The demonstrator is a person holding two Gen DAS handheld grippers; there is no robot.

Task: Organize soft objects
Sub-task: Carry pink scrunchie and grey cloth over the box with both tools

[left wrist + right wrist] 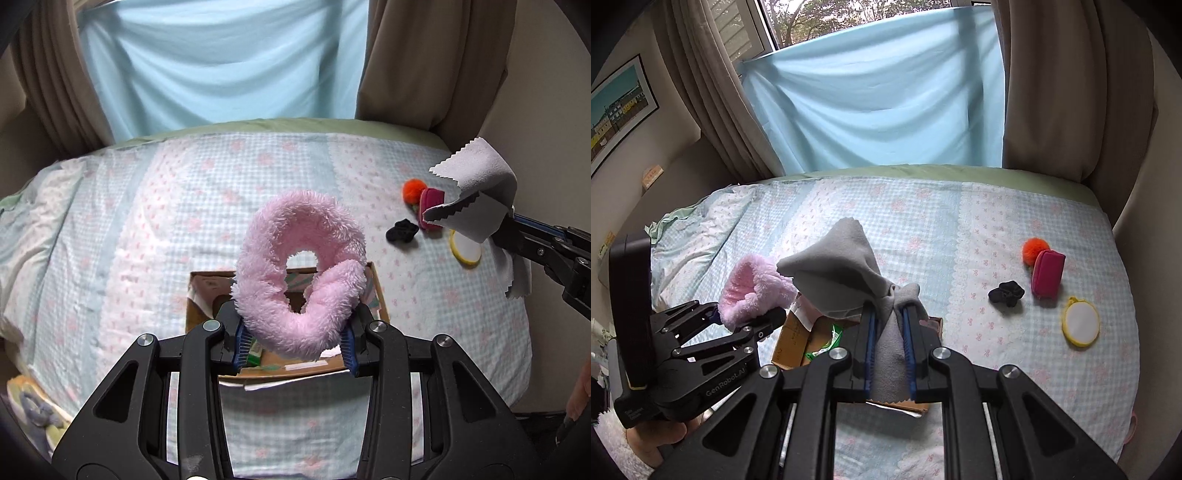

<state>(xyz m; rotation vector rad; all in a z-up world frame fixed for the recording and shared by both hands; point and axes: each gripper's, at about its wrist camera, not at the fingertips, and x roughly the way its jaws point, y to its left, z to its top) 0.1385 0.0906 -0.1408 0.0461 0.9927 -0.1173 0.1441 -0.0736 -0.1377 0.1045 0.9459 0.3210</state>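
Observation:
My left gripper (293, 341) is shut on a fluffy pink ring-shaped scrunchie (299, 273) and holds it above an open cardboard box (280, 369) on the bed. It also shows in the right wrist view (753, 288). My right gripper (888, 332) is shut on a grey cloth (842, 269) with zigzag edges, held above the same box (792, 332). In the left wrist view the cloth (476, 192) hangs at the right, above the bed.
On the checked bedspread (923, 221) at the right lie an orange pompom (1035, 249), a magenta pouch (1047, 273), a black scrunchie (1006, 293) and a round yellow-rimmed pad (1080, 320). Curtains and a blue sheet (879, 103) hang behind the bed.

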